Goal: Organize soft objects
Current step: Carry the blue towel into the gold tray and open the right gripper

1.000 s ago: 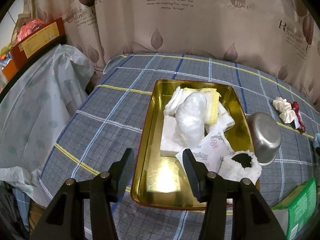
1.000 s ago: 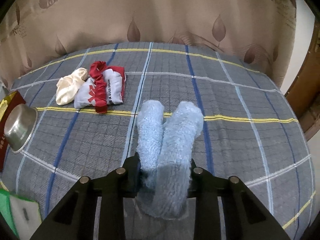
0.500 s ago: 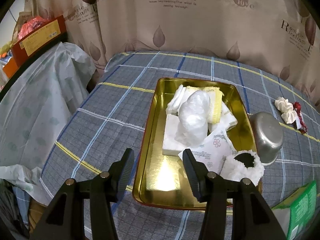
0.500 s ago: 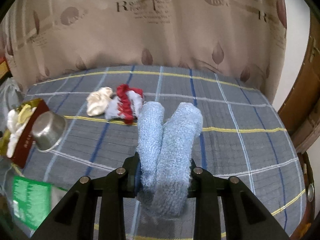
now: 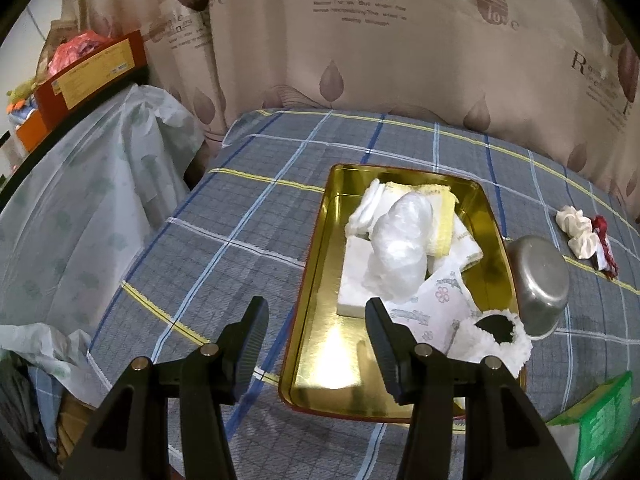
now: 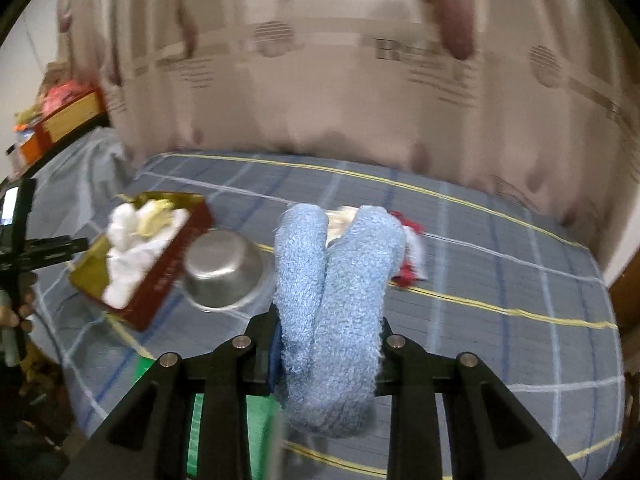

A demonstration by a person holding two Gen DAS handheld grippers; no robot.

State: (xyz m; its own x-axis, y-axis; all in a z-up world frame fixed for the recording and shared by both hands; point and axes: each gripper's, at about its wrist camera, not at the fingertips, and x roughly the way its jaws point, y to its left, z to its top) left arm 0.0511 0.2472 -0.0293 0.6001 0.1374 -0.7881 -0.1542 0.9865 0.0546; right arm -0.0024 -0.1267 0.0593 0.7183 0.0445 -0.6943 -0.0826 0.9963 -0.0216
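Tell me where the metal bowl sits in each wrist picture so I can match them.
Left wrist view: the metal bowl is at the right, upside down, touching the gold tray's right edge.
Right wrist view: the metal bowl is left of centre, between the tray and the held blue towel.
Shared landmark: the gold tray.

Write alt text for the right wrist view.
The right hand-held gripper is shut on a folded fluffy blue towel above a grey plaid tablecloth. Left of it, blurred, sit an upturned steel bowl and a gold tray of white and yellow cloths.
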